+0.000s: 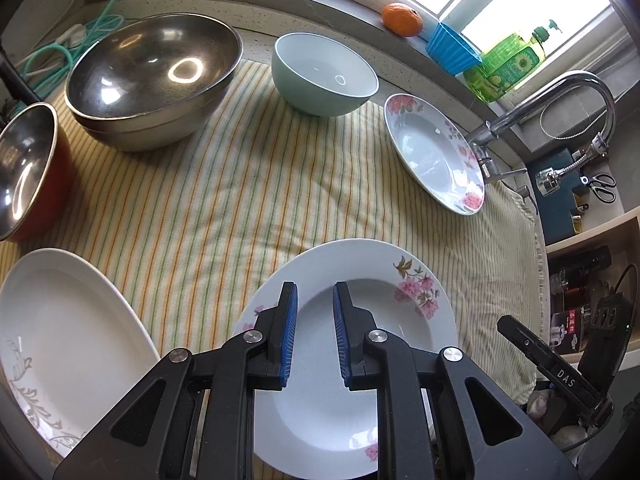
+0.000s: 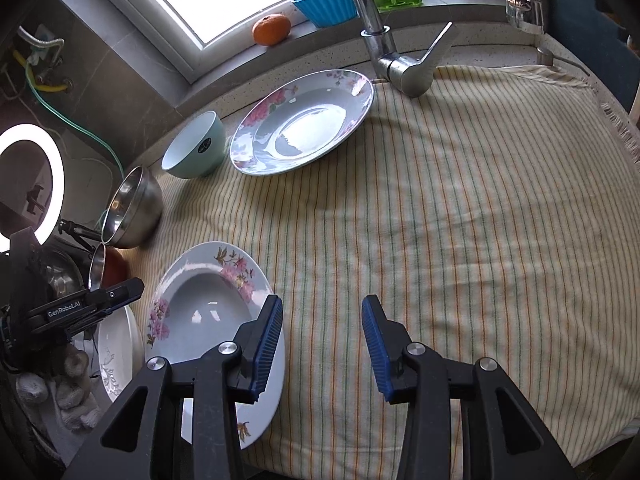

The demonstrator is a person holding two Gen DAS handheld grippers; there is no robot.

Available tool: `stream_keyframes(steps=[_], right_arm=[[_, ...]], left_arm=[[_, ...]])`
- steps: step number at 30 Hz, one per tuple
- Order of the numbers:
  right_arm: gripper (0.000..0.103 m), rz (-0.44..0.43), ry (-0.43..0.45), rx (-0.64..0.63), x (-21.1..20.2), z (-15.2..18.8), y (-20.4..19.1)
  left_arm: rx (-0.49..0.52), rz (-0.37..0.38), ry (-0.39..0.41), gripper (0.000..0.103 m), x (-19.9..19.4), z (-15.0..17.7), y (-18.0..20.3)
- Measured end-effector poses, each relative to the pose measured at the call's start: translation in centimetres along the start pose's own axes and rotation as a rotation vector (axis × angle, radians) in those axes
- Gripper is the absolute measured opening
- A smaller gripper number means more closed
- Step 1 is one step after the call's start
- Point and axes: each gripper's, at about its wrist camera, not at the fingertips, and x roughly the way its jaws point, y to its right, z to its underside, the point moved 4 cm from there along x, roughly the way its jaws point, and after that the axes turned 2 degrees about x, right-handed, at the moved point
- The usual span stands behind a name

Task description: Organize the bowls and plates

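Both grippers hang over the near edge of the striped towel, neither one holding anything. In the left wrist view the left gripper hovers above the near floral plate, its blue pads a narrow gap apart with only the plate's well showing between them. The right gripper has its jaws spread wider over bare towel — its left finger overlaps the same plate's rim in the picture, though whether it touches I cannot tell.

Everything else waits around the cloth: a second floral plate at the far side near the faucet, a pale green bowl just beside it, a large steel bowl that looks nested in another, a smaller red-sided steel bowl at the left, and a white oval plate just left of the near plate.

By my reading this falls between moves — no dish is gripped, and the two matching floral plates lie well apart. Stacking them seems the likely next step; that calls for opening one gripper over a plate's rim, pinching the thin edge firmly and lifting without letting it tip.
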Motion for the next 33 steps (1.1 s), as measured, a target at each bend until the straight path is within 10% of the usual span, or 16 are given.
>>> stream_keyframes(steps=[33], right_arm=[[0.037,0.037,0.134,-0.127,1.6,-10.1,3.1]], left_arm=[[0.03,-0.001,0.028,0.016,5.4,-8.0,6.0]])
